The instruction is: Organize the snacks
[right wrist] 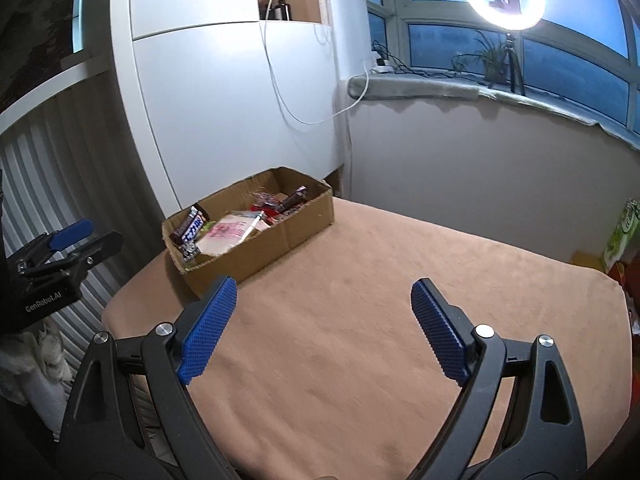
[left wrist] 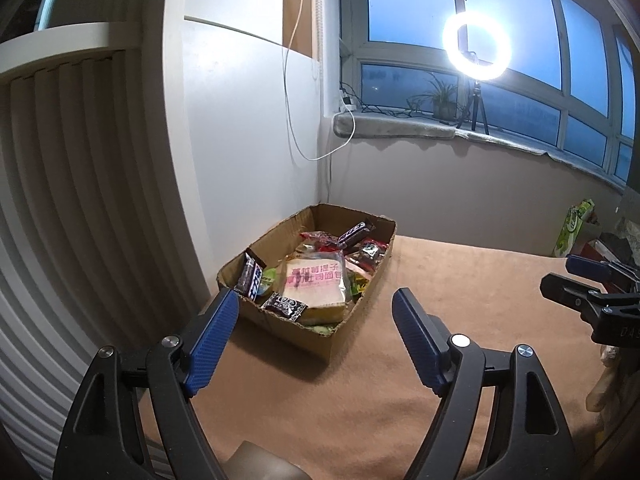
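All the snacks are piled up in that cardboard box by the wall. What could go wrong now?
1. The cardboard box has torn, low front edges, and a chocolate bar leans on its rim, so a bump might tip it out.
2. The bread packet lies on top of smaller snacks; reaching under it could squash them.
3. Both the left hand-held gripper and the right hand-held gripper are open and empty, near each other, and could collide.

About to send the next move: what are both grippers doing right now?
Left gripper: open, nothing between its pads.
Right gripper: open, nothing between its pads.
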`<state>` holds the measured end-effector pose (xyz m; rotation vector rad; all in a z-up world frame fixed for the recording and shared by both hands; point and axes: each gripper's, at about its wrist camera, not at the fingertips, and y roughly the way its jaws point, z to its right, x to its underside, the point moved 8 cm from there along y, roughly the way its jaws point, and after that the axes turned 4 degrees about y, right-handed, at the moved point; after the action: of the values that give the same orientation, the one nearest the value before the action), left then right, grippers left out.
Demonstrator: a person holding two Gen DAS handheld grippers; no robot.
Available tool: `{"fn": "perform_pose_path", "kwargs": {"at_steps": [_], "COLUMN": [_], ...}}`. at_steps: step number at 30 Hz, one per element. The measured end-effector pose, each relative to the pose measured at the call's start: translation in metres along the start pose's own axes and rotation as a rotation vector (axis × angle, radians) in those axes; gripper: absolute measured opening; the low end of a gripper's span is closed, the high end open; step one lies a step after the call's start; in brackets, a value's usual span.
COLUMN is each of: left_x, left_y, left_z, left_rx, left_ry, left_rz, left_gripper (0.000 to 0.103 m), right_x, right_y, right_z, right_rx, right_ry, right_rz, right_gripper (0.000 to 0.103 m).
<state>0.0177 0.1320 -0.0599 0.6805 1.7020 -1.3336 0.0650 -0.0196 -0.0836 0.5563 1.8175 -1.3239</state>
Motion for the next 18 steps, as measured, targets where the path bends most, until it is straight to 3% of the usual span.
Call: {"fn": "perform_pose_path", "kwargs": {"at_steps": [18], "left_x": [0.0028], "left_y": [-0.0018], "left_z": [0.0024], "left_rx": [-0.005], "left_ry": [-0.002], "left_rz": [0.000], "left_gripper": [0.079], "right_x": [0.0006], "right_y": [-0.0038], "right_z": [0.0014], "right_rx": [0.024], "right_ry": [-0.004], "right_rz": [0.010], "right_gripper": [0.091]}}
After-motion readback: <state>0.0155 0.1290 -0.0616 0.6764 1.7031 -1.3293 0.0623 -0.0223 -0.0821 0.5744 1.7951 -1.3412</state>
